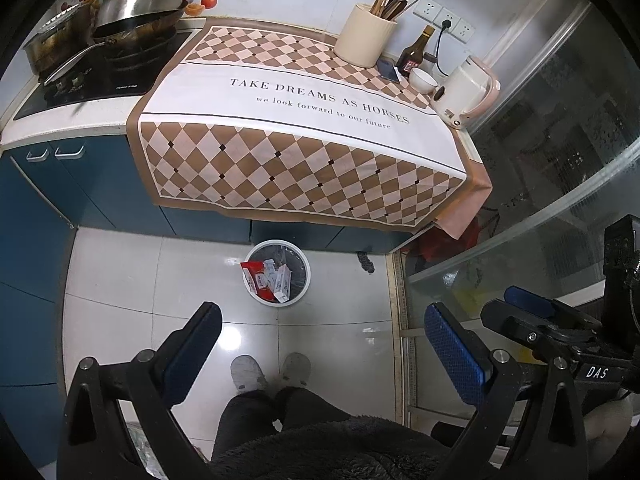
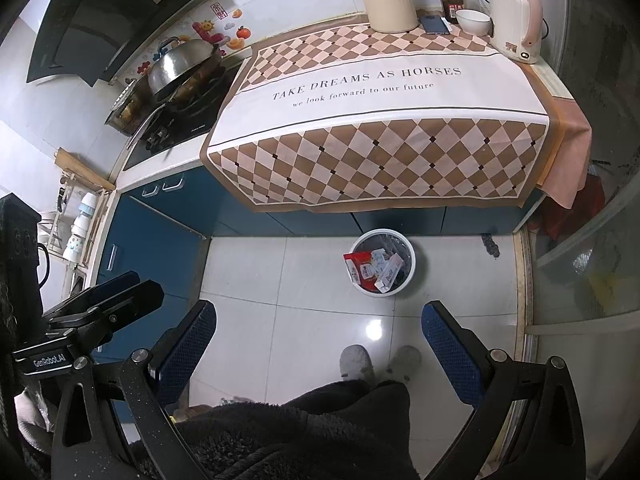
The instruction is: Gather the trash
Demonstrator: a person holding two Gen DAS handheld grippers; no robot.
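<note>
We hold two grippers above the floor, and both the left gripper (image 1: 322,344) and the right gripper (image 2: 320,340) have their jaws released and empty. One white bin (image 1: 277,271) stands on the floor tiles just in front of the blue cabinets, and the trash (image 1: 267,276) lies inside it: one red wrapper and several small white boxes. On the tabletop, one checked cloth (image 1: 304,120) carries one utensil holder (image 1: 365,34), one bottle (image 1: 416,54), one bowl (image 1: 423,80) and one kettle (image 1: 466,92) at its far right.
</note>
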